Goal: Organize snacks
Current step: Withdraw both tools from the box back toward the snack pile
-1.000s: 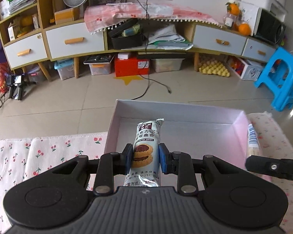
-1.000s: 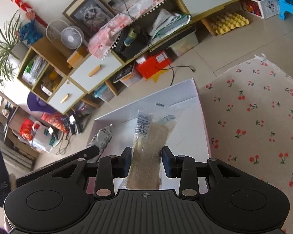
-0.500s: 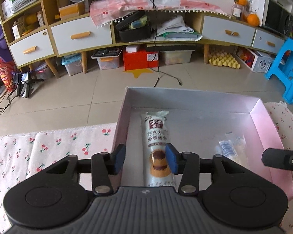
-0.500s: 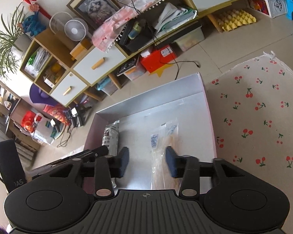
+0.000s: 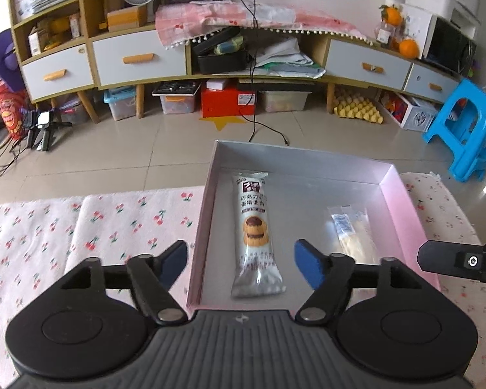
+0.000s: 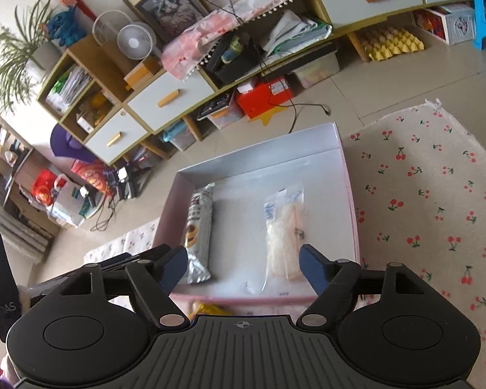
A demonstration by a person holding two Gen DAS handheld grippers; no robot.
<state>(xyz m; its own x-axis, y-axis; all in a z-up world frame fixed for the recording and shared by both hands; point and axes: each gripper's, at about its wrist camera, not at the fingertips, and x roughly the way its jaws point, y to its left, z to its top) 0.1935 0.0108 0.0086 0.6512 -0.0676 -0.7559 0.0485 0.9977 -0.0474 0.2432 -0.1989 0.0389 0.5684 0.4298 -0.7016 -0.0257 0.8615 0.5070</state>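
Observation:
A pink box (image 5: pixel 405 207) with a grey floor sits on the cherry-print tablecloth (image 5: pixel 113 223). A white cookie packet (image 5: pixel 254 227) lies lengthwise in its left half, and a clear packet of pale wafers (image 5: pixel 353 230) lies in its right half. My left gripper (image 5: pixel 244 262) is wide open and empty, above the near end of the cookie packet. My right gripper (image 6: pixel 243 267) is wide open and empty over the box's near edge (image 6: pixel 243 300). In the right wrist view the cookie packet (image 6: pixel 199 227) lies left and the wafer packet (image 6: pixel 285 227) right.
A yellow wrapped snack (image 6: pixel 210 309) lies on the cloth just outside the box's near wall. The right gripper's finger shows at the right edge of the left wrist view (image 5: pixel 453 259). Beyond the table edge are the tiled floor, a low cabinet and a blue stool (image 5: pixel 469 136).
Both grippers have let go of their packets, which now lie in the box. Both jaws have opened wide and both grippers have pulled back and up from the box.

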